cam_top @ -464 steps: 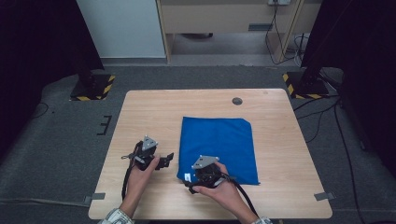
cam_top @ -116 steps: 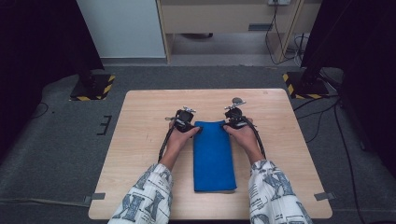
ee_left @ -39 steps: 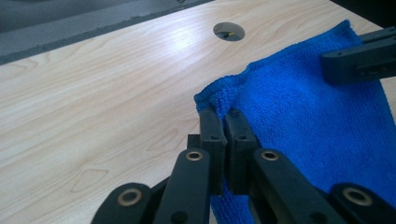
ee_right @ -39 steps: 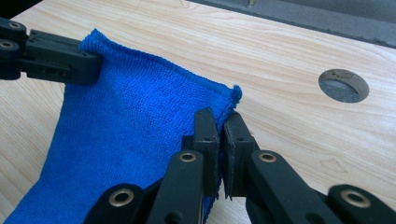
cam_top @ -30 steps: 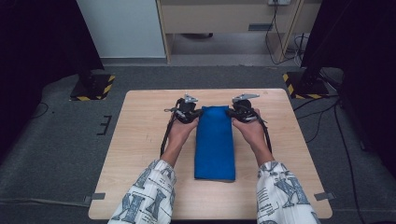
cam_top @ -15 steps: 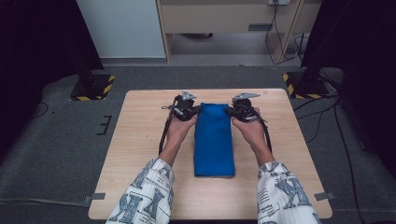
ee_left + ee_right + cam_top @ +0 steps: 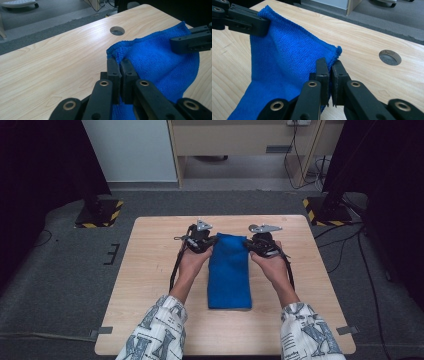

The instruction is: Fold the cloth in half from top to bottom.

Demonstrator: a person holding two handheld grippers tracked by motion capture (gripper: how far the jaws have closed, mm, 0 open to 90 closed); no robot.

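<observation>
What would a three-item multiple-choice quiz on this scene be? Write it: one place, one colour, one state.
1. Where on the blue cloth do the tools grip?
A. far corners
B. near corners
C. middle

2. What colour is the cloth?
A. red
B. blue
C. grey

3. How do the left tool's jaws stand?
A. wide open
B. shut on nothing
C. shut on cloth

Key: 1 A, the left tool and right tool each pinch a corner at the far end; 2 B, blue in all views; 3 C, fabric sits clamped between them.
</observation>
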